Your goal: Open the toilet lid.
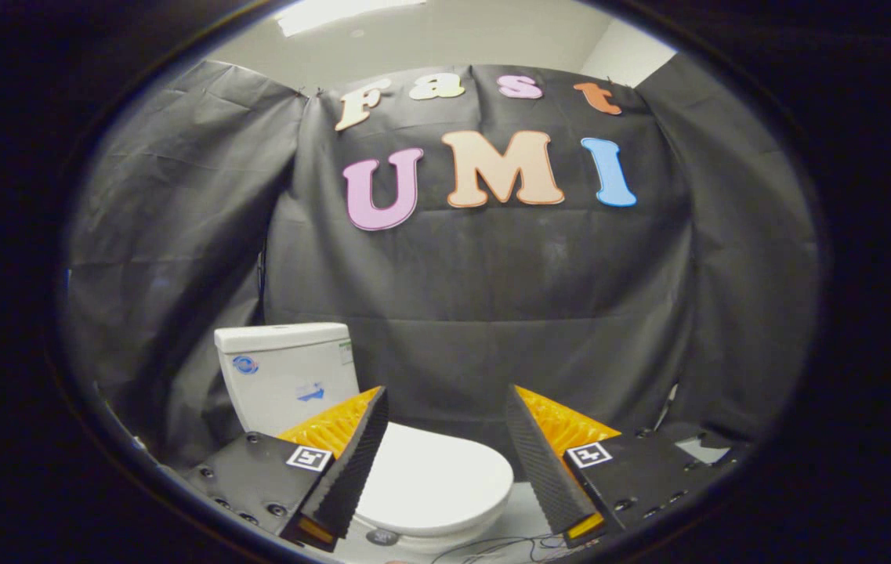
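Black cloth (pixel 492 298) drapes the booth as its wall, hanging in folds behind everything, with a strip of pale ceiling (pixel 445 35) and a bright light panel above it. Next in size is the toilet (pixel 382 439), white, standing in front of the cloth and turned at an angle, so its cistern (pixel 284 376) rises behind the left finger while the bowl reaches toward the right. The toilet lid (pixel 433 478) is down, lying flat and closed over the seat; its rounded front edge sits between the two fingers and just beyond them. The hand-held gripper (pixel 445 415) hovers above and in front of the lid with its fingers (pixel 351 462) spread wide apart, nothing between them and neither one touching the toilet. Each finger base carries a small square black-and-white marker (pixel 309 458). A blue sticker (pixel 244 364) marks the front of the cistern, too small to make out. Thin cables (pixel 492 547) trail over the pale floor (pixel 516 509) below the bowl's front, near the right finger.
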